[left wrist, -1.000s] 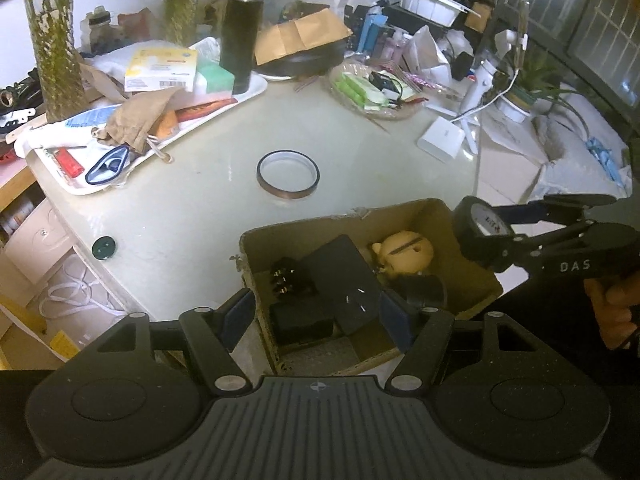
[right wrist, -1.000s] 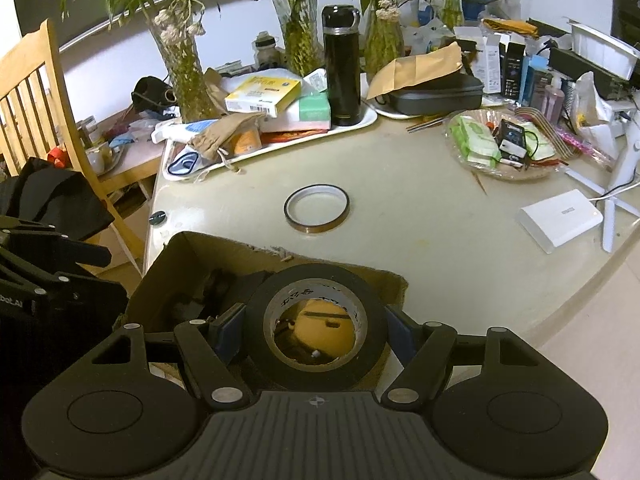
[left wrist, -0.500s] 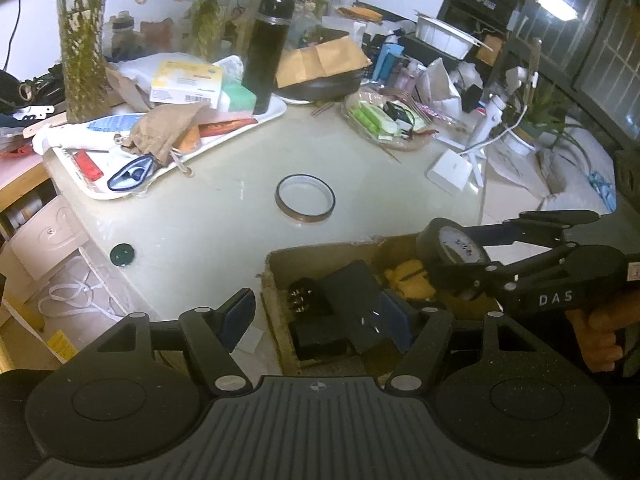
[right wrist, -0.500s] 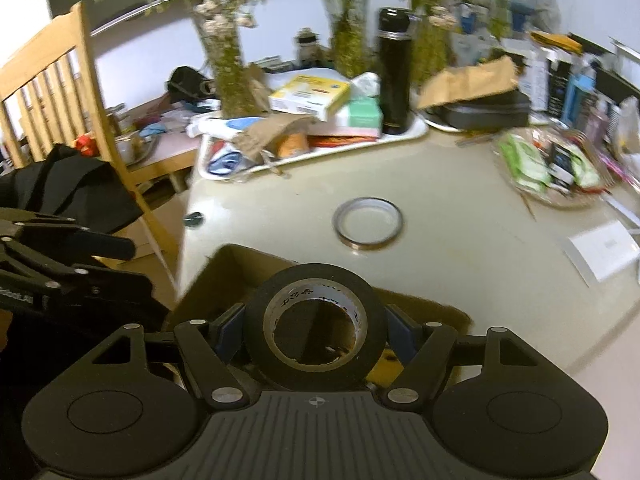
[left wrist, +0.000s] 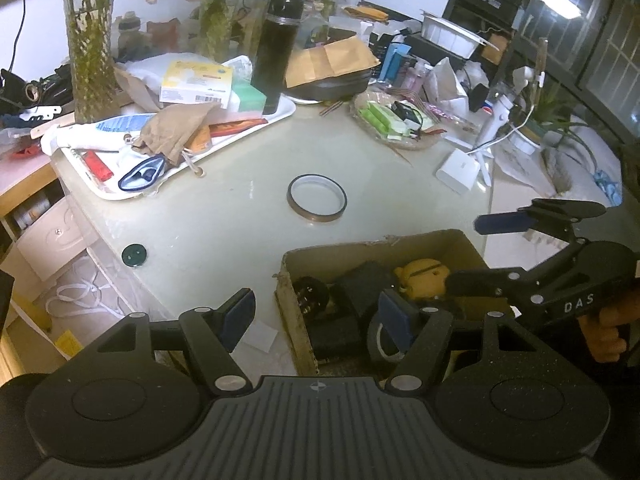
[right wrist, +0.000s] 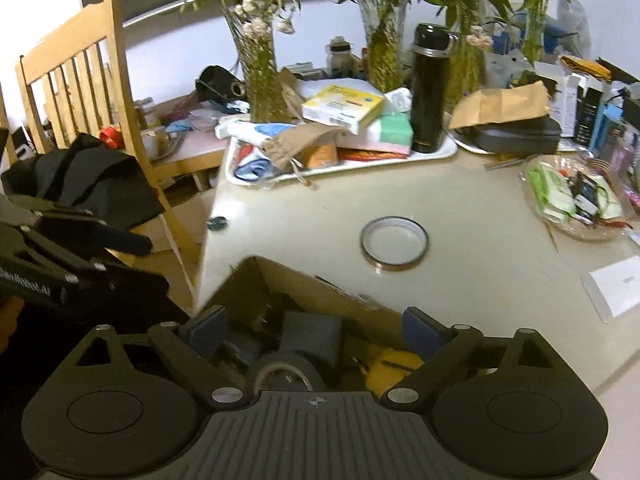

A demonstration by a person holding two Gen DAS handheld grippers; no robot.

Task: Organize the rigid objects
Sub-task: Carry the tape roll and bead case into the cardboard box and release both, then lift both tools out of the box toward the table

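Now the black tape roll (right wrist: 289, 374) lies in the cardboard box (left wrist: 404, 246), just under the right gripper (right wrist: 316, 330), whose jaws are opening with nothing pressed between them (the roll sits loose below). Beside the roll in the box are dark blocks and a yellow toy (left wrist: 425, 278). The left gripper (left wrist: 316, 316) hangs over the near left edge of the box, jaws apart and holding nothing. Farther out ahead of both grippers, a thin tape ring (left wrist: 317, 203) lies flat on the table (left wrist: 224, 216), and past it a white tray (left wrist: 256, 130) full of stuff.
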